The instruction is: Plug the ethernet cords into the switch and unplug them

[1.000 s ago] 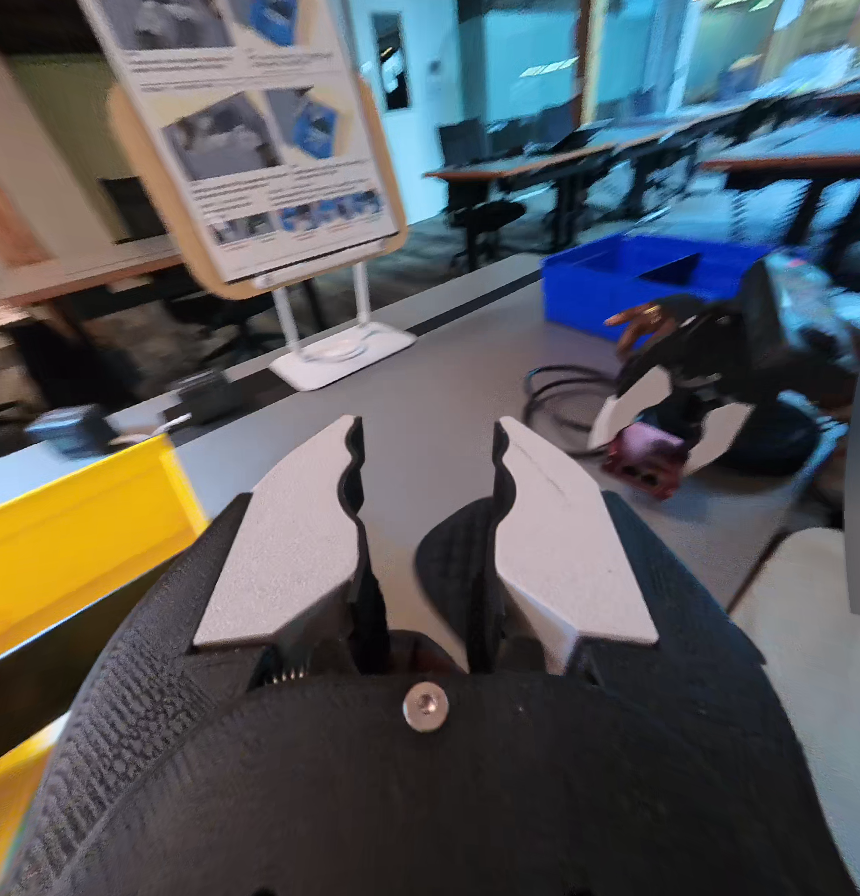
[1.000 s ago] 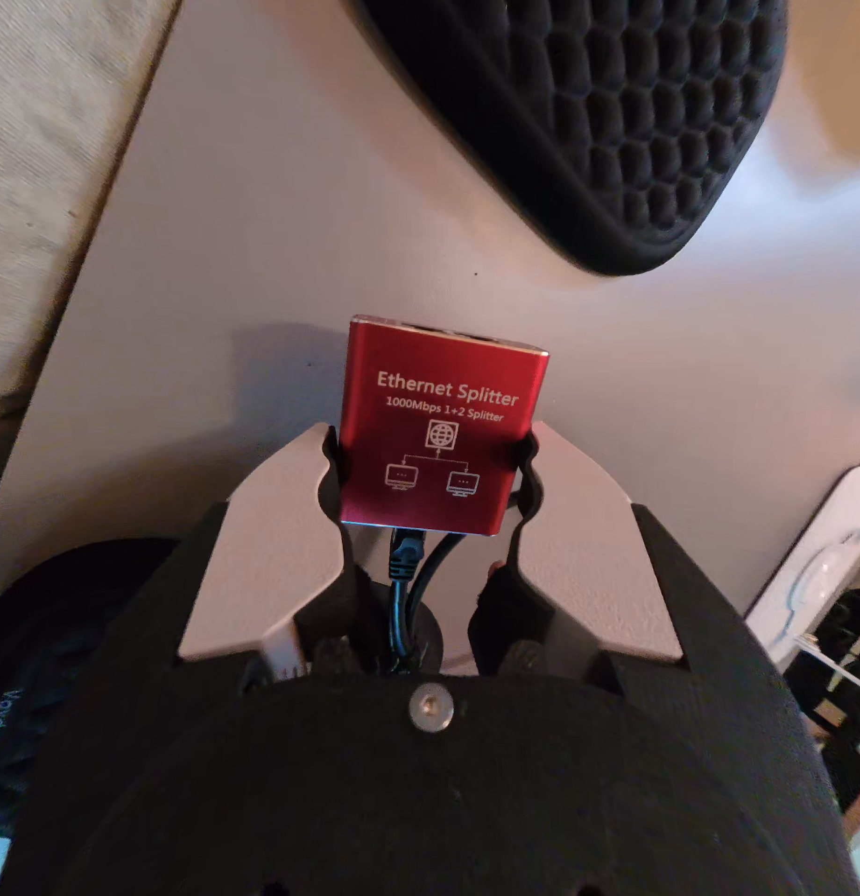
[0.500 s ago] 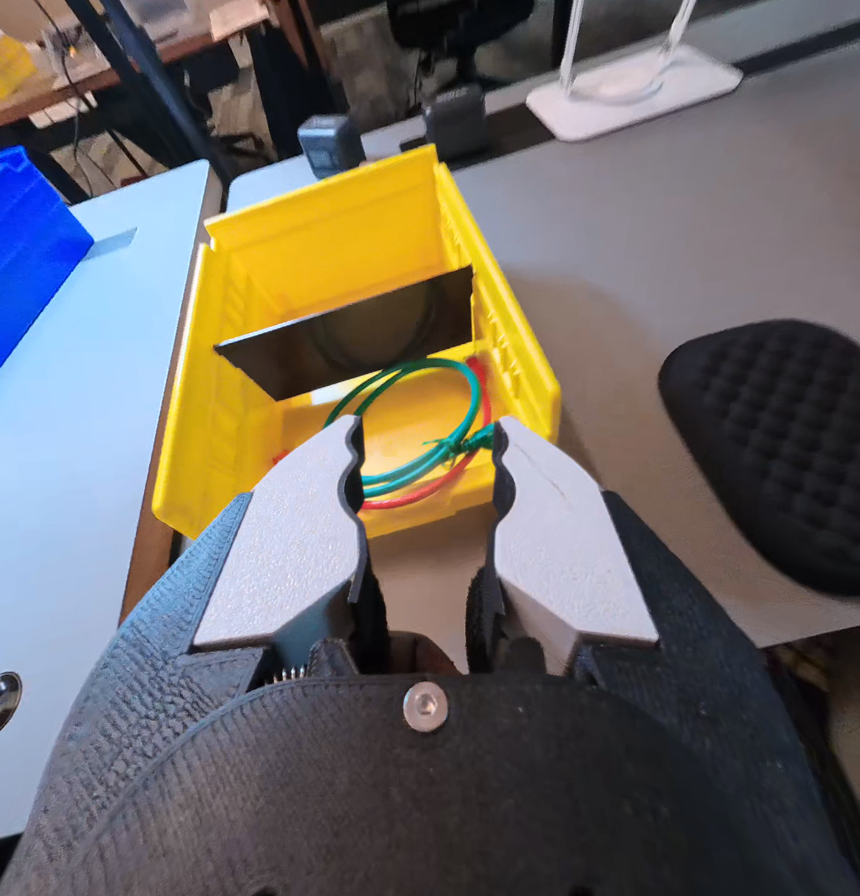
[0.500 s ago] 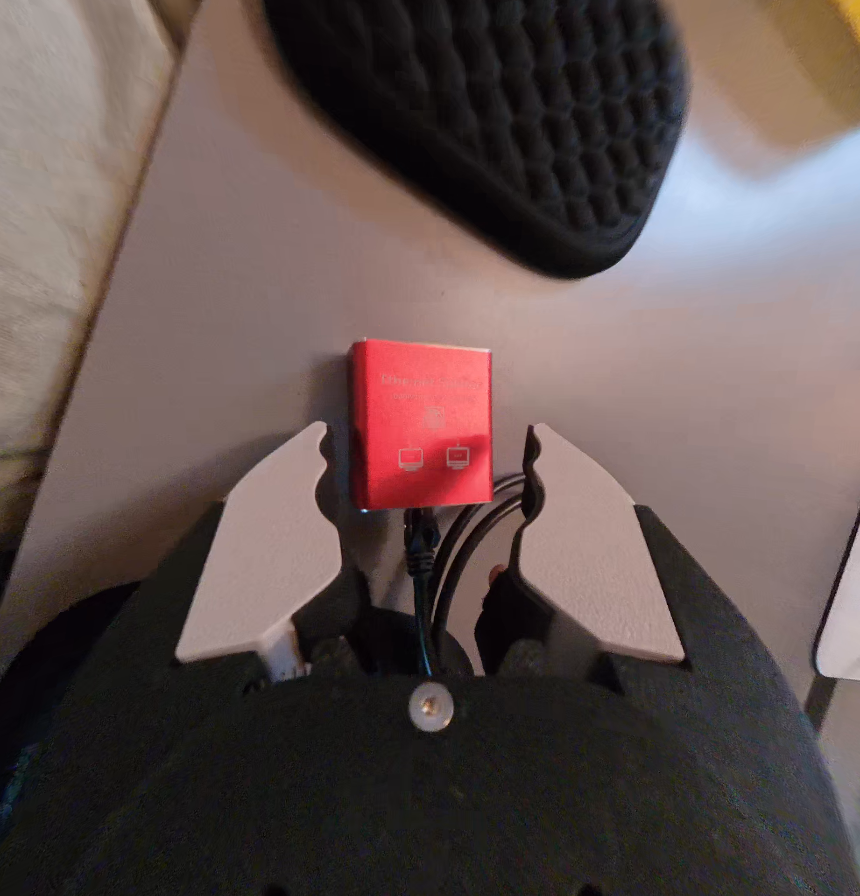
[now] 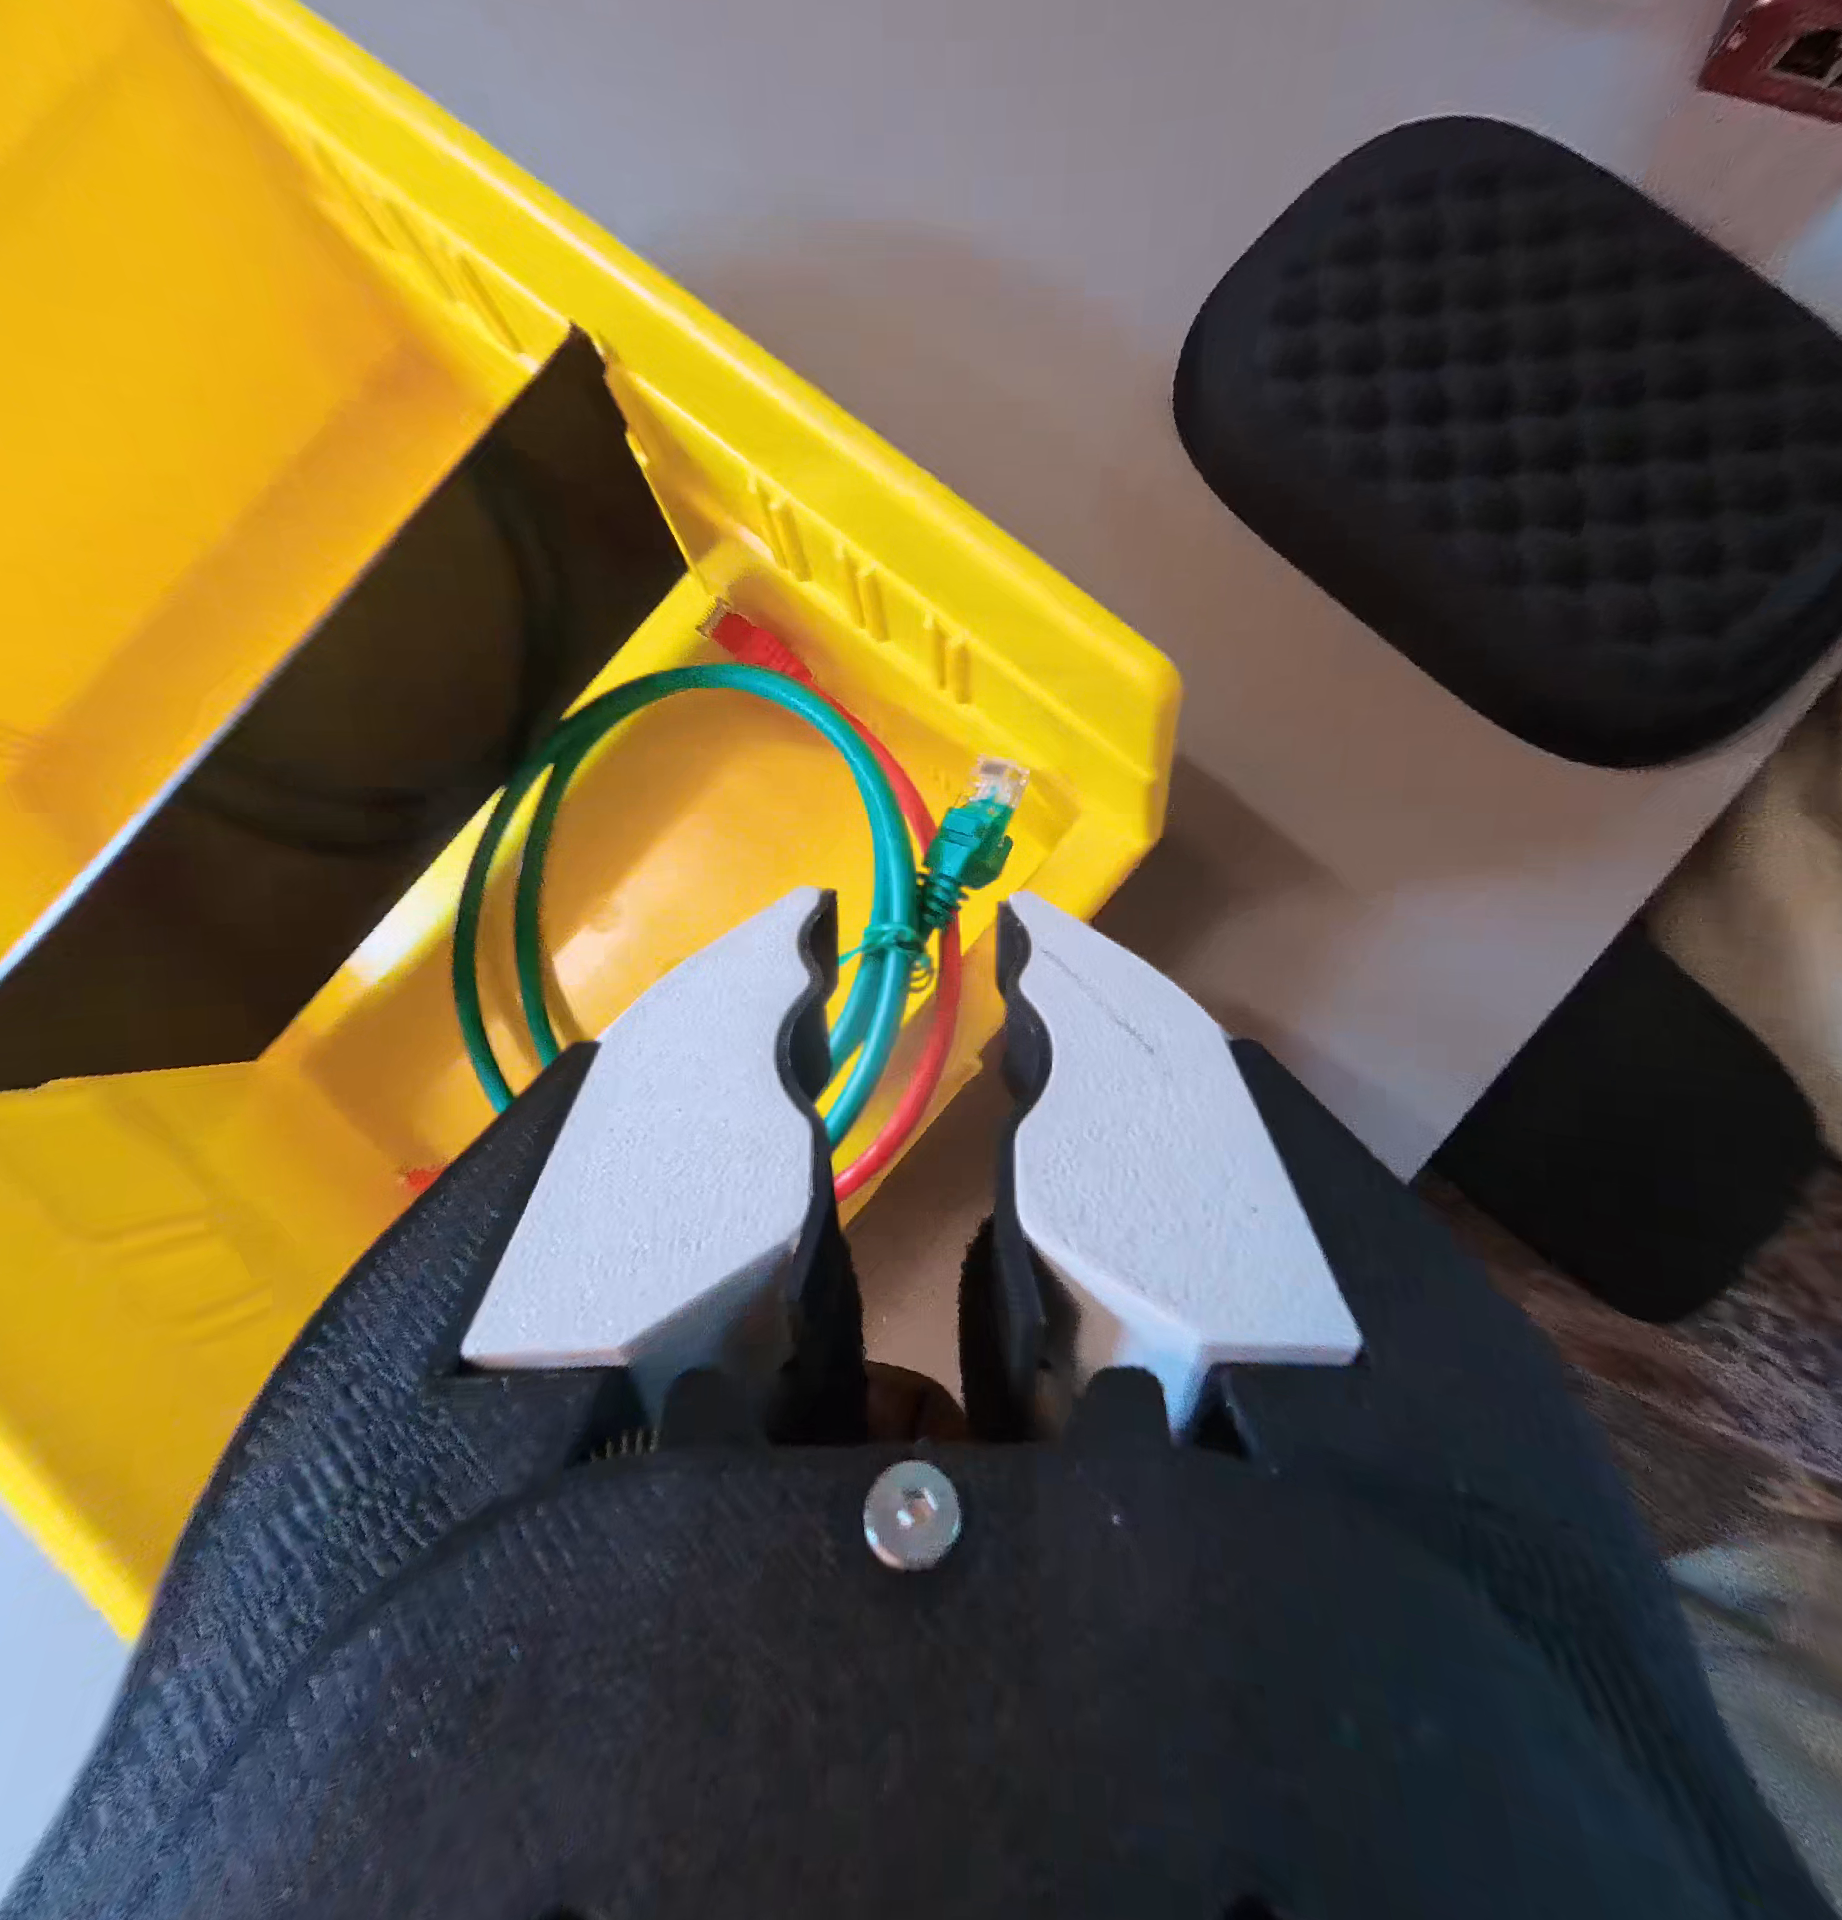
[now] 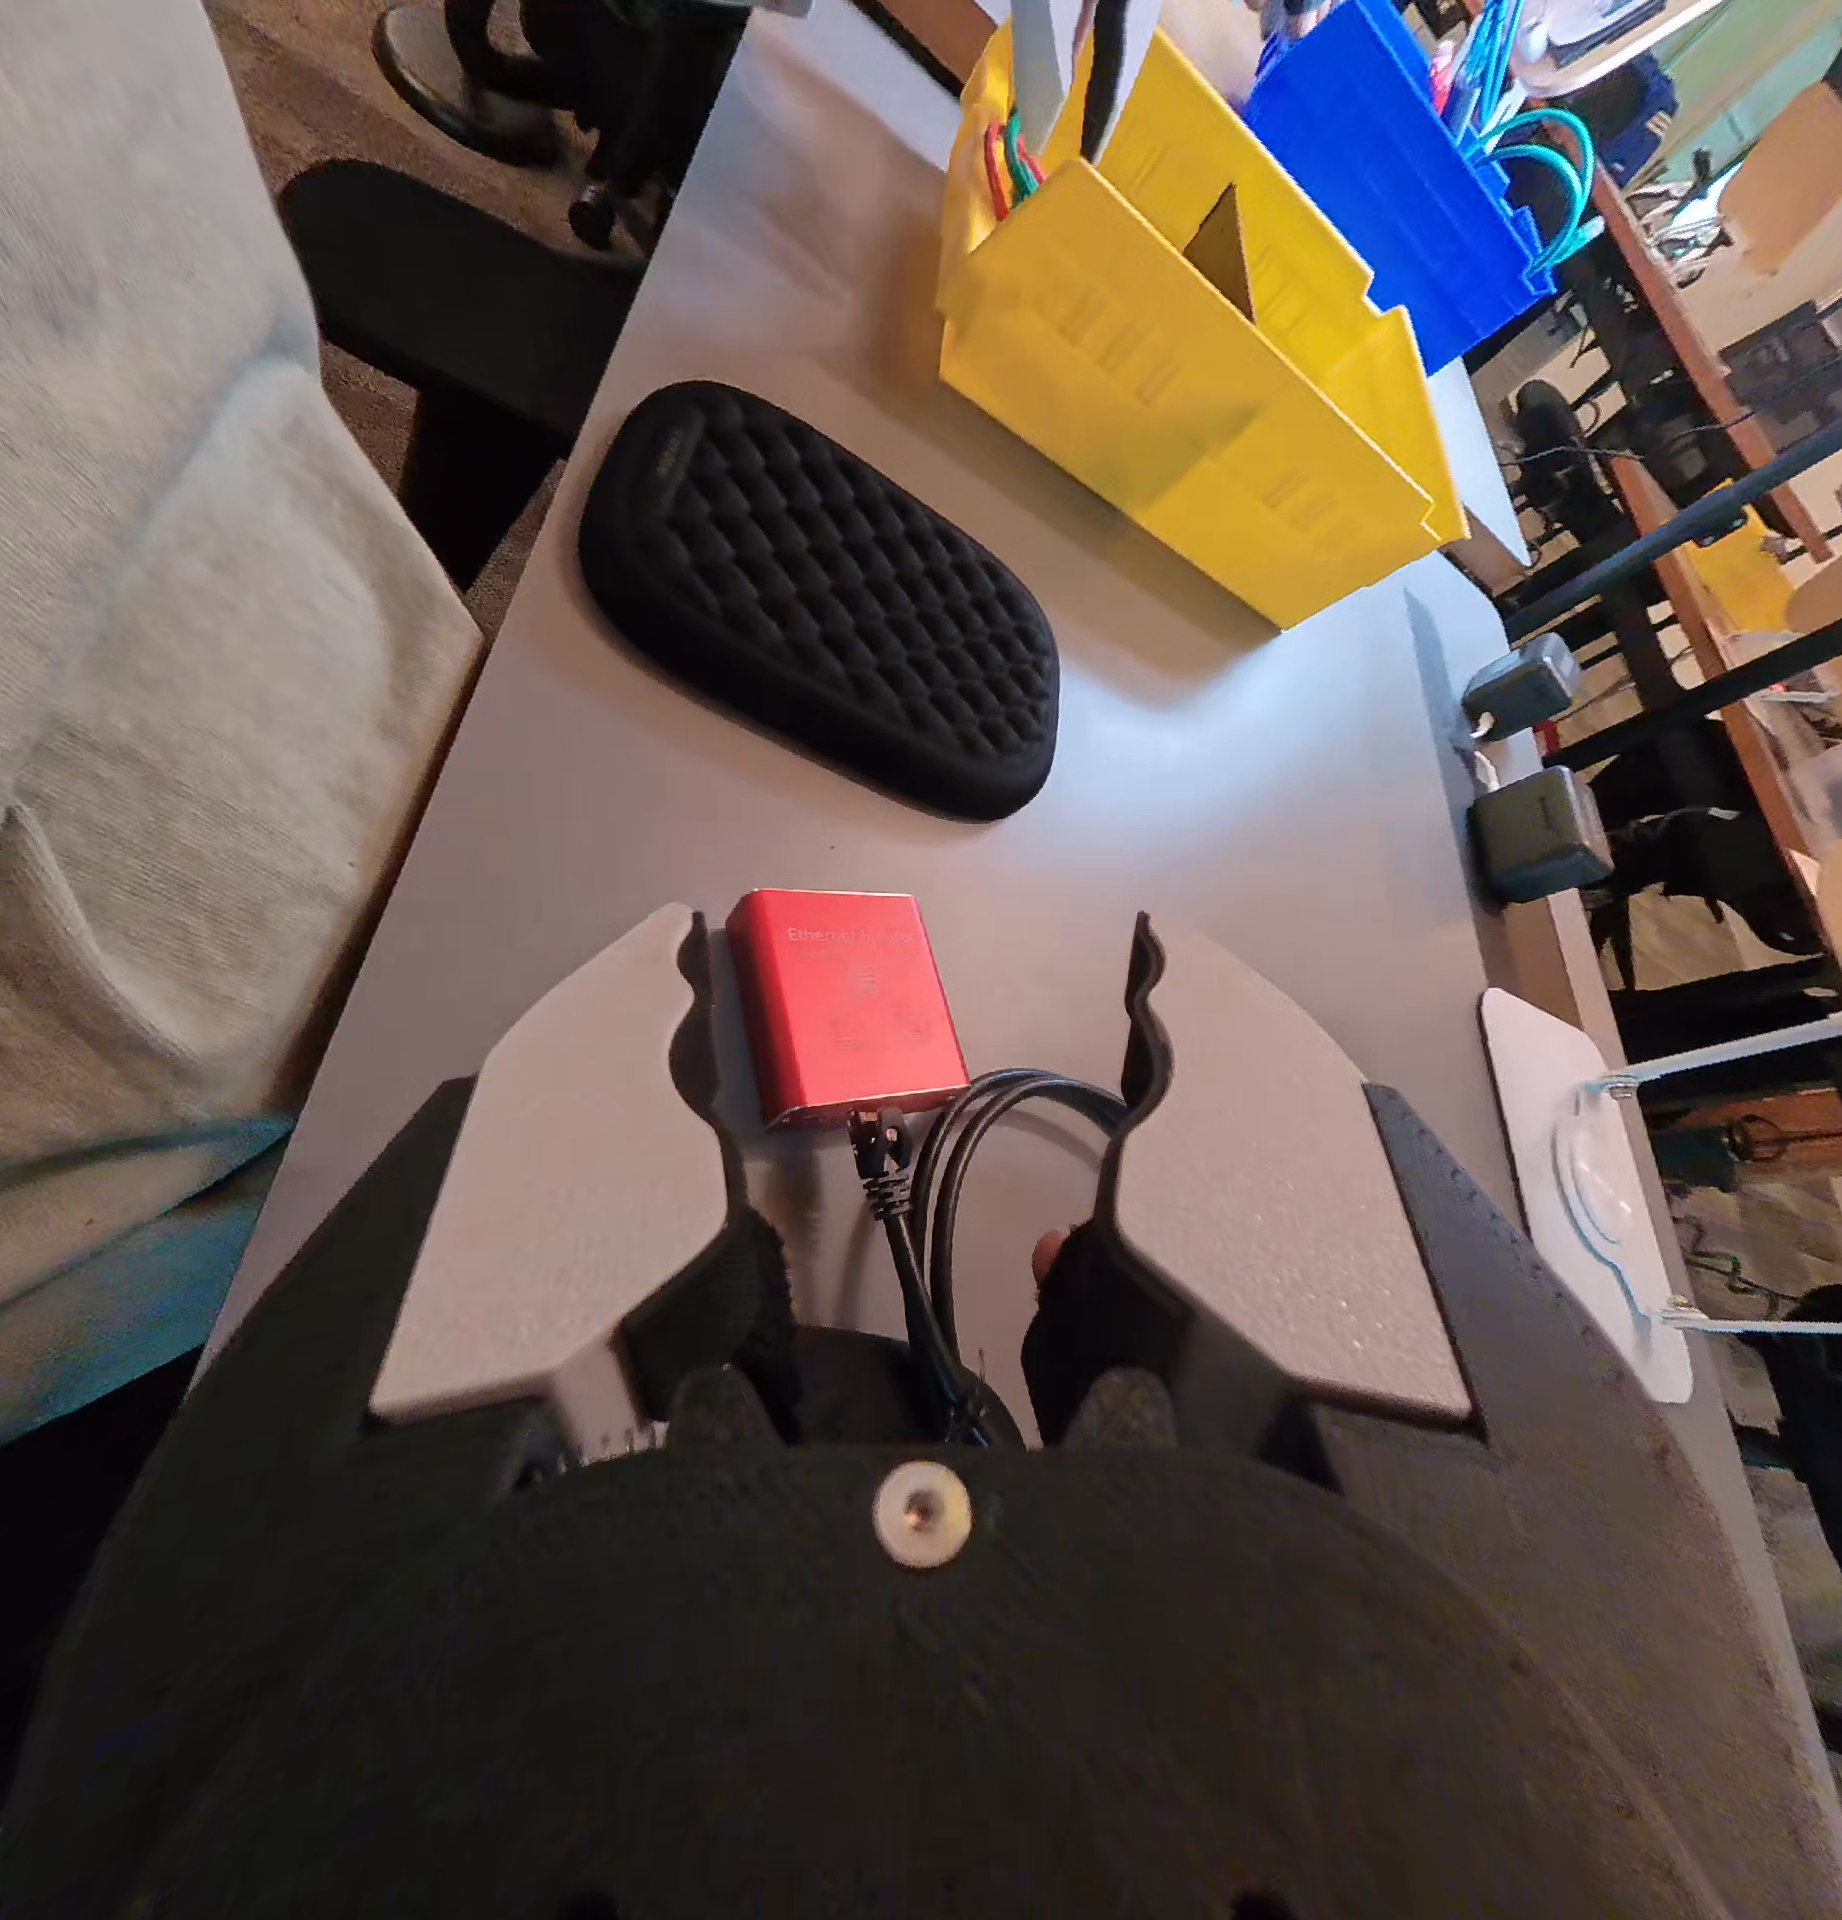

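Note:
The red switch (image 6: 844, 1008) lies flat on the grey table with a black cord (image 6: 896, 1174) plugged into its near end. My right gripper (image 6: 917, 935) is open and empty, raised above it. A corner of the switch also shows in the left wrist view (image 5: 1800, 73). My left gripper (image 5: 912, 914) is open and empty, just above the near corner of the yellow bin (image 5: 1000, 613). A coiled green cord (image 5: 688, 696) with its green plug (image 5: 964, 842) and a red cord (image 5: 927, 1060) lie in that bin. The left gripper also shows over the bin in the right wrist view (image 6: 1073, 83).
A black padded wrist rest (image 6: 823, 623) lies between switch and bin. A black divider (image 5: 356, 707) splits the yellow bin. A blue bin (image 6: 1395, 177) with teal cables stands beyond it. A white stand base (image 6: 1582, 1174) sits at the right edge. A person's light sleeve (image 6: 148, 727) is left. My right fingertips sit around 40 cm from my left ones. The red switch (image 6: 844, 1008) lies around 8 cm away from my right fingertips.
The right gripper let go of the switch, opened wider and drew back upward. The left gripper swung from facing the room to the yellow bin and came down close over the cords.

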{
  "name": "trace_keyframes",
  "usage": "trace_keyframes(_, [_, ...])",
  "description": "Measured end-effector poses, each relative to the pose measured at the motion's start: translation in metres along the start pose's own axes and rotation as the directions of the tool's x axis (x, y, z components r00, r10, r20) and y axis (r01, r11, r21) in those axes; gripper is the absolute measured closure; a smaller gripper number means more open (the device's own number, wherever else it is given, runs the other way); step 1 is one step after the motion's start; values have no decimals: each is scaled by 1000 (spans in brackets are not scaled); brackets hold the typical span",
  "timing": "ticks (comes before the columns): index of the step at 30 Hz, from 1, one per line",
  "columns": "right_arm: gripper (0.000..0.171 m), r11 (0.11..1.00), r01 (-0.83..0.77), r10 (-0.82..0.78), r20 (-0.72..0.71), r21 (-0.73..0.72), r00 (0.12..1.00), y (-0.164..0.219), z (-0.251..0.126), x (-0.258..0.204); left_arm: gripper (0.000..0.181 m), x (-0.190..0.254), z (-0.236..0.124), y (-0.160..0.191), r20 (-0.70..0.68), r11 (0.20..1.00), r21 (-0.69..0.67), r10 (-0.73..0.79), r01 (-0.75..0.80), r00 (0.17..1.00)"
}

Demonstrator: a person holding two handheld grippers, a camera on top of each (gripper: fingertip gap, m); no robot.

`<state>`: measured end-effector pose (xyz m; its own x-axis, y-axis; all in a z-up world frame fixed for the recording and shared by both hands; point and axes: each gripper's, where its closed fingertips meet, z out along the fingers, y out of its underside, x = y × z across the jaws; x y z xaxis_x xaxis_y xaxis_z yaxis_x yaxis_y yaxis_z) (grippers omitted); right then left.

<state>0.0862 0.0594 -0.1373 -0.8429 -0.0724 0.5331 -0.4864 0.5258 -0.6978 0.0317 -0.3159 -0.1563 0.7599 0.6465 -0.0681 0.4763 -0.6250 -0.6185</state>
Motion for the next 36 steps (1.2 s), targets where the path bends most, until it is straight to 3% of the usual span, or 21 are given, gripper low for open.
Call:
trace_keyframes(1, [94,1000,3,-3,-4,-3,1000,0,-1,0,152,-2,4,1,-47,999,-28,-28,27,999])
trace_keyframes(6, [94,1000,14,-15,-22,-24,1000,2,-3,0,153,-1,23,20,-228,974,-208,-137,89,964])
trace_keyframes(9, [96,1000,12,-12,-28,-24,1000,4,-4,1,165,2,24,17,-292,978,-181,-153,102,944])
trace_keyframes(16, [96,998,10,-12,-41,-55,999,10,-5,3,165,-16,-9,-13,-223,981,87,-148,171,963])
trace_keyframes(20, [97,999,22,-23,-44,-33,999,4,-3,1,166,-38,-47,-45,-78,898,385,-200,214,977])
trace_keyframes(24, [100,997,22,-17,-68,80,998,-14,-5,3,166,-32,-103,-79,53,718,682,-238,139,970])
trace_keyframes(27, [101,981,32,-12,-102,190,995,-33,-6,7,166,-2,-136,-106,30,569,814,-238,114,971])
trace_keyframes(29, [108,963,40,0,-151,265,989,-47,-7,13,166,21,-159,-128,-65,365,919,-237,151,969])
trace_keyframes(31, [117,926,38,41,-200,377,979,-67,-6,19,166,45,-177,-145,-220,96,965,-198,242,955])
trace_keyframes(33, [118,876,49,65,-218,480,974,-90,-1,19,166,63,-180,-155,-378,-120,924,-130,364,917])
trace_keyframes(36, [122,825,21,168,-282,565,945,-117,14,28,166,82,-163,-168,-560,-345,777,7,527,829])
